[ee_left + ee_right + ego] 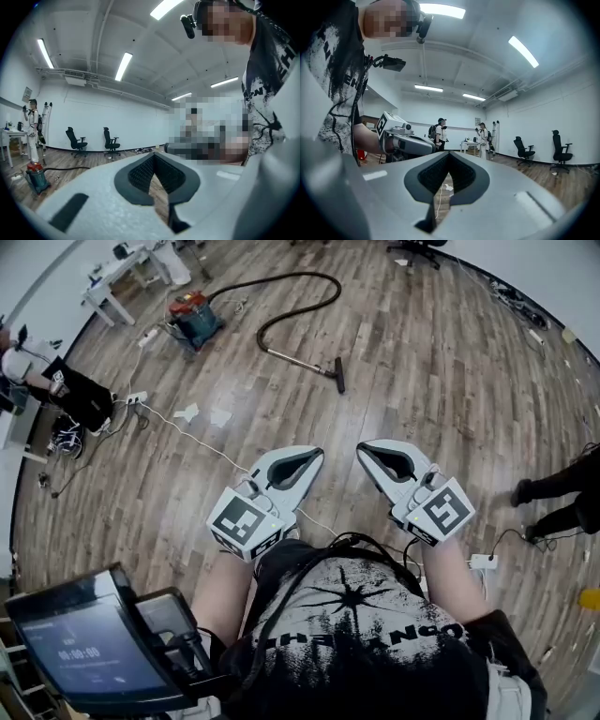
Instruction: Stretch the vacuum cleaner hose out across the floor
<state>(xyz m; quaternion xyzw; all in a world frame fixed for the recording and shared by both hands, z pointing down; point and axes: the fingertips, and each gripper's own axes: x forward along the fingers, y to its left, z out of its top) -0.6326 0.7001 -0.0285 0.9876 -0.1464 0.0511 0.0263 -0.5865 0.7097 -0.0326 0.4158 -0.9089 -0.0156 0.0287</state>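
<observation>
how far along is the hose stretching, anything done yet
Done: nothing visible. The hose lies in a curved loop next to the vacuum cleaner, with the nozzle doubled back near it.
In hand: nothing. The left gripper and right gripper are shut, empty and far from the hose.
Left: grip the nozzle end and pull the hose out straight.

The hose (281, 276) is black, the vacuum canister (194, 319) red and blue, the floor (422, 371) brown wood-grain
</observation>
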